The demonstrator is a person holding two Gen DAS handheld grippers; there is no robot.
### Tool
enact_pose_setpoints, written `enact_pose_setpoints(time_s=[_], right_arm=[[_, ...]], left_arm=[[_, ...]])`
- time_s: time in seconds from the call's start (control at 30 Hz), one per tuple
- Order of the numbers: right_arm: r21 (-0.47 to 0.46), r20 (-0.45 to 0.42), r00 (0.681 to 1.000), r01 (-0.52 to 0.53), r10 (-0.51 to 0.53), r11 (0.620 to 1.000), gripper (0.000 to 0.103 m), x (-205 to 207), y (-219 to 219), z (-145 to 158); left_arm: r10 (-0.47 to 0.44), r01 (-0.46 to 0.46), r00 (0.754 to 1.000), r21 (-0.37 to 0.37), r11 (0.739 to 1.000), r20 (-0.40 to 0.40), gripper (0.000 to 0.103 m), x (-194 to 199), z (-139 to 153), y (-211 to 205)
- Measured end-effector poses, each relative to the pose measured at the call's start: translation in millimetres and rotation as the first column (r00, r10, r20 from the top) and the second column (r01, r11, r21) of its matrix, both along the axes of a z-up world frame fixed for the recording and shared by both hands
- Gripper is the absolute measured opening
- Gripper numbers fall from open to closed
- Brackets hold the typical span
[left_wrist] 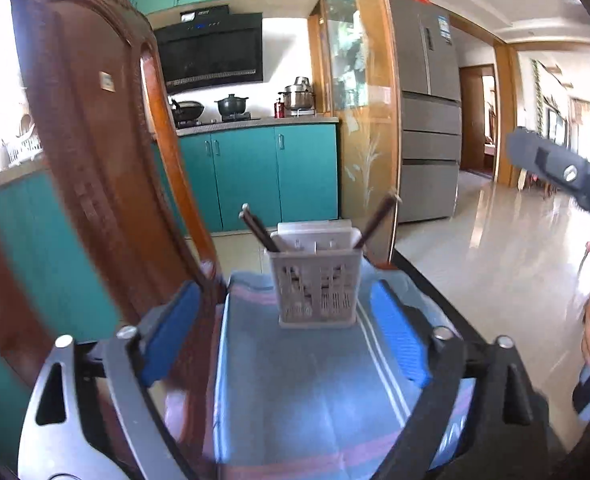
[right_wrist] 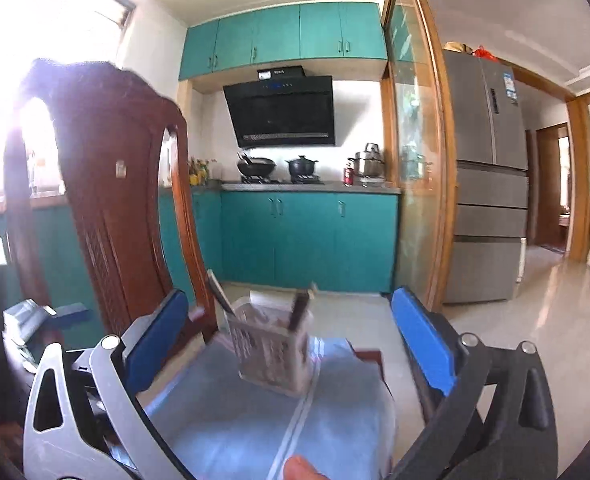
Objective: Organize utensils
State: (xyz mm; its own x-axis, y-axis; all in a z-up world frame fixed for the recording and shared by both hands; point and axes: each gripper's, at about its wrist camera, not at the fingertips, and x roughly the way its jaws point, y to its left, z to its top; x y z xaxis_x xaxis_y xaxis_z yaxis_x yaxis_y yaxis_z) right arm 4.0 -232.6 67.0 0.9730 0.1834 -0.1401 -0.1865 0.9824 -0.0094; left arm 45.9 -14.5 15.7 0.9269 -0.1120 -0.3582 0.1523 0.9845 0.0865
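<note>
A pale grey slotted utensil holder (left_wrist: 315, 280) stands upright on a blue striped cloth (left_wrist: 303, 384) near the table's far edge. Dark chopsticks (left_wrist: 257, 229) lean out of it to the left, and more chopsticks (left_wrist: 377, 218) lean to the right. My left gripper (left_wrist: 287, 332) is open and empty, just short of the holder. In the right wrist view the holder (right_wrist: 271, 344) is blurred, with chopsticks (right_wrist: 299, 312) in it. My right gripper (right_wrist: 291, 348) is open and empty, with its blue pads wide on either side of the holder. The right gripper's body (left_wrist: 567, 176) shows at the right of the left wrist view.
A carved wooden chair back (left_wrist: 107, 160) stands close on the left, by the left finger. It also shows in the right wrist view (right_wrist: 115, 208). Teal kitchen cabinets (left_wrist: 255, 172), a stove with pots and a fridge (left_wrist: 427, 112) lie beyond the table. Tiled floor opens to the right.
</note>
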Motion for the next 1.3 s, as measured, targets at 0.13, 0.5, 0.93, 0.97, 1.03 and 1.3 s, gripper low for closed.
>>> enact_pose_setpoints(time_s=[0.13, 0.5, 0.93, 0.97, 1.03, 1.3], right_arm=[[0.001, -0.031, 0.998, 0.050, -0.050, 0.999, 0.100, -34.9, -0.7, -29.5], [-0.070, -0.029, 0.998, 0.056, -0.058, 0.996, 0.100, -58.6, 14.5, -39.4], [-0.093, -0.007, 0.997, 0.072, -0.073, 0.993, 0.100, -68.1, 18.8, -39.6], [-0.095, -0.007, 0.997, 0.073, -0.074, 0.993, 0.100, -68.5, 18.6, -40.0], [-0.094, -0.005, 0.997, 0.073, -0.074, 0.993, 0.100, -68.1, 19.1, -39.7], [-0.086, -0.004, 0.997, 0.073, -0.073, 0.994, 0.100, -69.2, 17.8, -40.0]], left_arm=[[0.056, -0.056, 0.998, 0.007, 0.998, 0.000, 0.099, -39.9, -7.9, 15.6], [0.090, -0.090, 0.996, -0.072, 0.993, 0.000, 0.099, -70.7, 12.0, 40.1], [0.036, -0.035, 0.998, -0.020, 0.999, 0.048, 0.099, -81.1, 19.3, 21.1], [0.034, -0.033, 0.998, -0.021, 0.999, 0.047, 0.099, -81.2, 19.2, 20.7], [0.033, -0.032, 0.998, -0.023, 0.999, 0.045, 0.099, -81.5, 18.4, 20.1], [0.030, -0.029, 0.999, -0.023, 0.999, 0.039, 0.099, -80.3, 18.5, 17.8]])
